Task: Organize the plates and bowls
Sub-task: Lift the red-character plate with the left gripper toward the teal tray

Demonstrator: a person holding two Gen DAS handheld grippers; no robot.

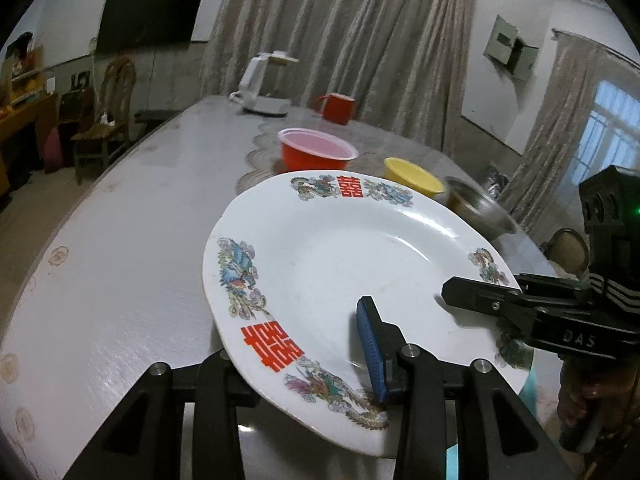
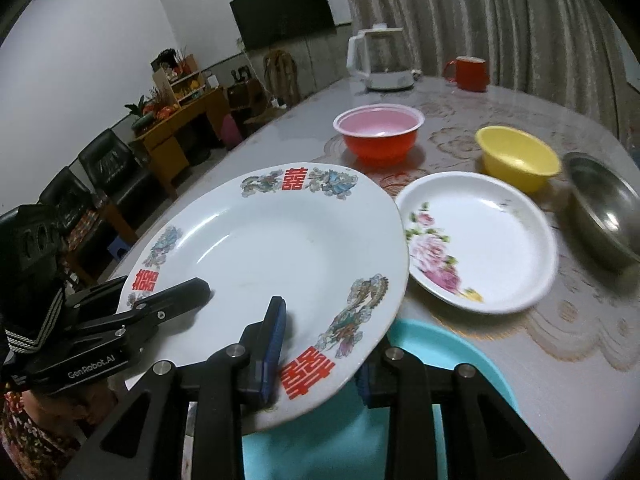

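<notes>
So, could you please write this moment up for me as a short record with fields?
Held item: dragon-pattern plate, lifted and tilted above the table
Left claw: clamped on the plate's near rim
Right claw: clamped on the same rim, further round
Below the plate: turquoise dish
Beside it: floral plate
Bowls: red bowl, yellow bowl, steel bowl
Far end: kettle, red mug

My left gripper (image 1: 304,364) clamps the near rim of the white dragon-patterned plate (image 1: 328,256), tilted above the table (image 1: 132,240). My right gripper (image 1: 472,300) grips its right rim. Beyond sit a red bowl (image 1: 316,156) and a yellow bowl (image 1: 412,176).
</notes>
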